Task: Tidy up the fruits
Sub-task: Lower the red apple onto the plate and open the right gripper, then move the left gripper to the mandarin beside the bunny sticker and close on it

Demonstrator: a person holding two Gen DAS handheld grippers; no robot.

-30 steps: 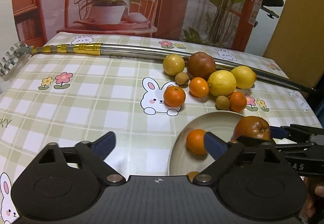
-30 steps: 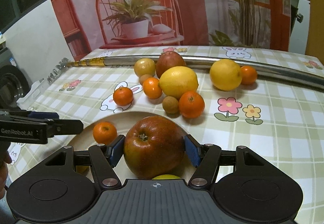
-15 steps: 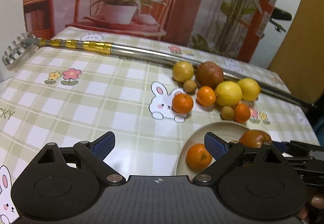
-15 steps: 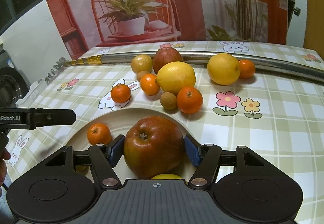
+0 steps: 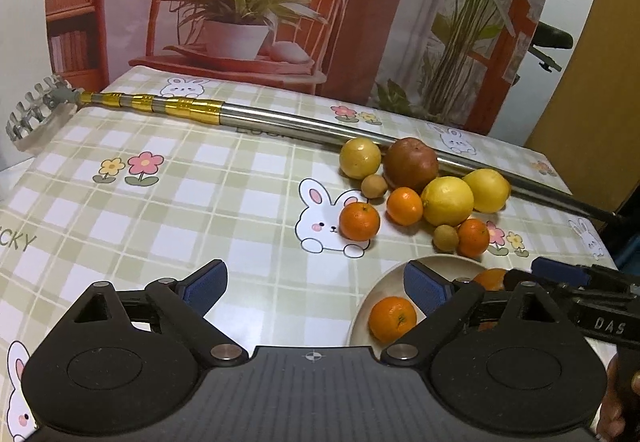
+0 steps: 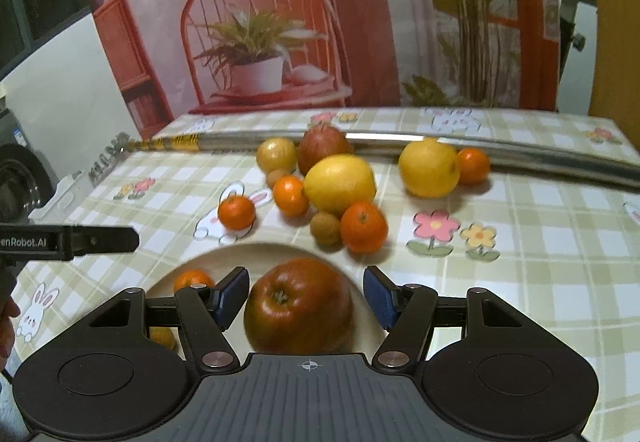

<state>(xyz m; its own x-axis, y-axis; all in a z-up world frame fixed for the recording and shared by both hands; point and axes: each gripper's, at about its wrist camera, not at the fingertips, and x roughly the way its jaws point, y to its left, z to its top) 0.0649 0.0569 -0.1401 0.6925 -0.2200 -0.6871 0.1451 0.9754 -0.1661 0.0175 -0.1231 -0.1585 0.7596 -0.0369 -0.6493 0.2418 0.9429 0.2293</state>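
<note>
Left claw (image 5: 316, 286) spread wide, blue pads (image 5: 206, 284) far apart with nothing between them, tilted downward over the table. Seen from the right wrist as a slim black arm reaching in level from the left edge, with a sliver of the left hand (image 6: 6, 316) behind it.

Right claw (image 6: 306, 296) partly spread and angled downward, blue pads (image 6: 232, 296) flanking an apple (image 6: 298, 306), a thin gap showing at the right-hand pad and the left-hand pad just at the fruit's edge. Viewed side-on from the left wrist at the right edge, with part of the right hand (image 5: 618, 402) gripping its handle below.
</note>
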